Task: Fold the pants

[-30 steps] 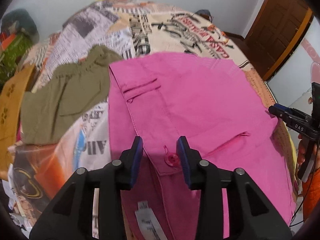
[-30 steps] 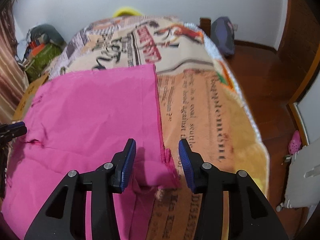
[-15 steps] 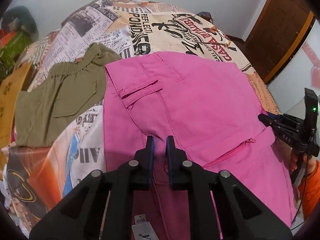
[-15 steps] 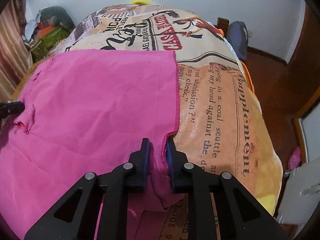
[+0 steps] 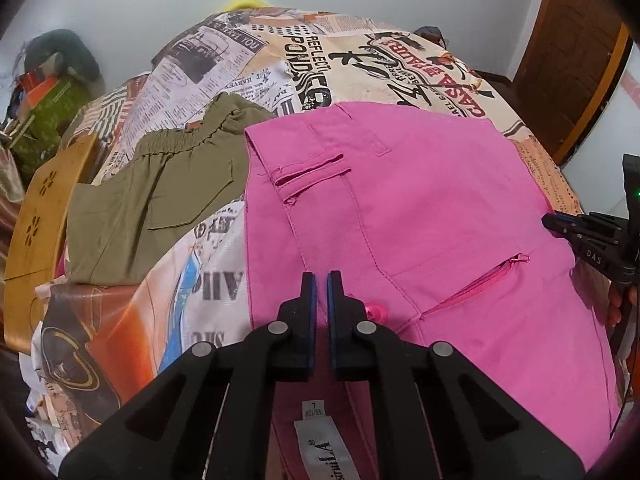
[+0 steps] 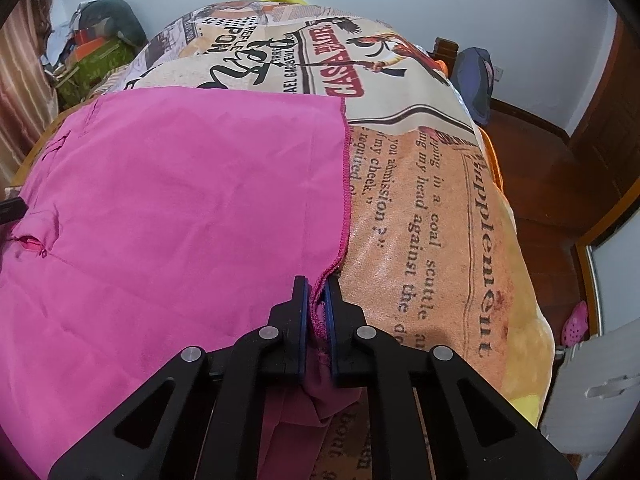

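1. Two claws, seen wide apart a second ago, are now shut: the left claw (image 5: 321, 280) is clamped on the waistband of the pants (image 5: 420, 216) just beside the button (image 5: 376, 313), and the right claw (image 6: 316, 286) is clamped on the near corner of the leg hem (image 6: 345, 184).
2. Pink cloth is pinched between the pads of each claw, so both grips are judged to be made; hardly any gap is left between the fingers.
3. The pants are spread flat on the bed (image 6: 420, 208), over its newsprint-patterned cover, waist toward the left claw and hem toward the right. The hem corner is seen slightly raised off the cover at the right claw.
4. The olive shorts (image 5: 152, 200) are left just beside the waistband, at the far left, untouched.
5. With both ends held, the grasping step is judged finished, and a fold can be started, probably by the near edge being lifted and carried over the far one.
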The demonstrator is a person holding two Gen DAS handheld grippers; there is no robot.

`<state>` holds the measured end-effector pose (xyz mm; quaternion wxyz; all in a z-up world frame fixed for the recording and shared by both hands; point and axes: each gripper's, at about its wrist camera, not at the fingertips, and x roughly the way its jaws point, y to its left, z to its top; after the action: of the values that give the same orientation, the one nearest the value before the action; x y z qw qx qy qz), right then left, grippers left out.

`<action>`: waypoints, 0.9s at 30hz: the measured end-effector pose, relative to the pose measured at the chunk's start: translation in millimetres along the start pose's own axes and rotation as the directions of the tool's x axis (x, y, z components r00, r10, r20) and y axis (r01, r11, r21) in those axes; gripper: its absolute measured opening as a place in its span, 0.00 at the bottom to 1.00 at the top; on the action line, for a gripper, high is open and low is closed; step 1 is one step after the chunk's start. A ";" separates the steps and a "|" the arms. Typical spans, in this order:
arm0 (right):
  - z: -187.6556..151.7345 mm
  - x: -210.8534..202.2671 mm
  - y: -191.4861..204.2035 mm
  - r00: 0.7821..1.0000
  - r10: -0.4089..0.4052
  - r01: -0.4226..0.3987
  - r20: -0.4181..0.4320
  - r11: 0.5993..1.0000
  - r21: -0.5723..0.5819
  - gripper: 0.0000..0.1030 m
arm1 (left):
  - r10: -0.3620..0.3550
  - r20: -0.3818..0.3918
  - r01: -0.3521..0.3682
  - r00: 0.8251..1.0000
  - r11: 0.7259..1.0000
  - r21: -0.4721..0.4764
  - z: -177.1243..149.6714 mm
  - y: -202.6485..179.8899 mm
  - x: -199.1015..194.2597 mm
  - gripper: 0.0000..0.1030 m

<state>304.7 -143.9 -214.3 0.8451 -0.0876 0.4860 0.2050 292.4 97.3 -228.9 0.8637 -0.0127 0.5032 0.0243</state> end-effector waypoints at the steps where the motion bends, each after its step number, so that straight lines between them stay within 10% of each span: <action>1: 1.0 -0.8 -0.6 1.000 0.002 -0.002 -0.004 1.000 0.005 0.07 | 0.005 0.002 -0.005 1.000 1.000 0.004 0.7 0.0 -2.1 0.05; 10: 18.6 -31.2 -12.5 0.999 0.024 -0.025 0.041 0.999 0.037 0.17 | 0.018 0.095 -0.022 0.995 0.999 0.040 26.1 4.0 -36.7 0.10; 15: 44.8 -51.2 -16.4 0.989 -0.002 -0.004 0.147 0.999 0.038 0.52 | 0.025 0.132 -0.027 0.991 0.999 0.017 50.3 11.5 -34.5 0.36; 27: 92.8 -2.6 -13.2 0.987 -0.039 0.045 0.159 0.998 -0.035 0.55 | 0.026 0.100 -0.030 0.995 0.999 0.038 85.9 24.8 28.4 0.50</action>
<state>382.0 -124.2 -165.2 0.8832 -0.0973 0.4116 0.2028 379.6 126.9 -211.2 0.8874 0.0125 0.4601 0.0272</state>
